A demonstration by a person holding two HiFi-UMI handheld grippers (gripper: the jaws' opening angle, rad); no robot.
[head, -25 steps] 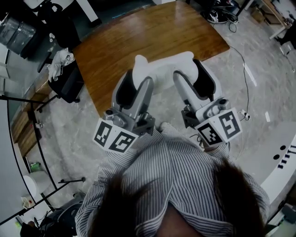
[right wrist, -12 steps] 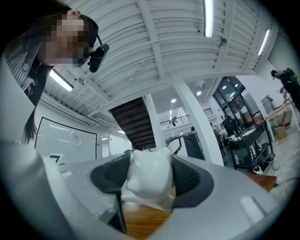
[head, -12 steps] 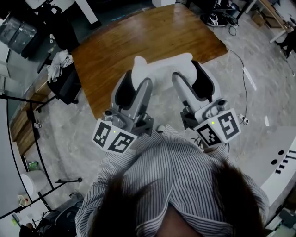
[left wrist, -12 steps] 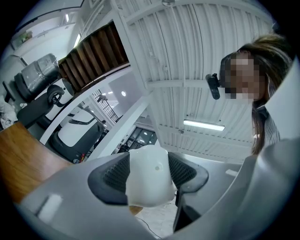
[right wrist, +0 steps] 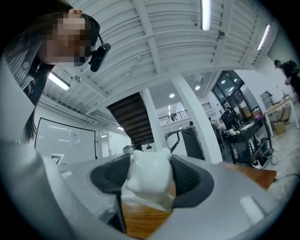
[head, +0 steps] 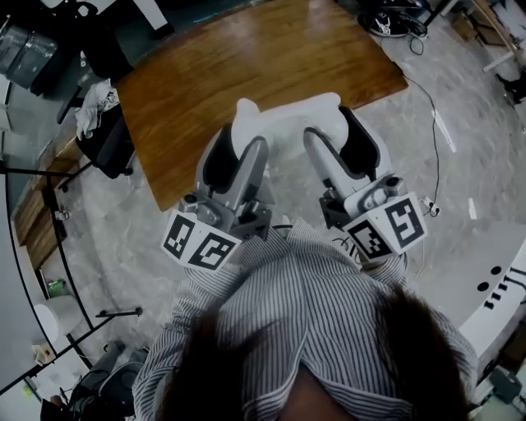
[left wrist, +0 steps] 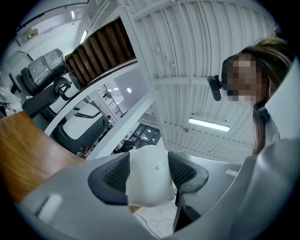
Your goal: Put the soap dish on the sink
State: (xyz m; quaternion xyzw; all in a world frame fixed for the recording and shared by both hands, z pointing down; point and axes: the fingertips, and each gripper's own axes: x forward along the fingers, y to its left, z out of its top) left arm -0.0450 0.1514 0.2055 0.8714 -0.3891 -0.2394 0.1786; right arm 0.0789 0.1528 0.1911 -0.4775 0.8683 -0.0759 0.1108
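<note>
A white, cat-shaped soap dish [head: 285, 117] hangs in the air over the near edge of a wooden table [head: 246, 66]. My left gripper [head: 244, 138] is shut on its left end, and my right gripper [head: 337, 130] is shut on its right end. In the left gripper view the white soap dish [left wrist: 147, 183] fills the gap between the dark ribbed pads [left wrist: 112, 173]. In the right gripper view an eared end of the soap dish [right wrist: 149, 178] sits pinched between the pads [right wrist: 187, 180]. No sink shows in any view.
A black chair [head: 111, 144] with a white cloth [head: 89, 111] on it stands left of the table. A cable [head: 434, 123] runs across the marble floor at right. Shoes [head: 386, 25] lie at the top right. A white curved counter [head: 501, 288] is at the far right.
Both grippers keep the same hold on the dish. The head view has shifted slightly, so the table and chair sit a little further left and up in the picture.
</note>
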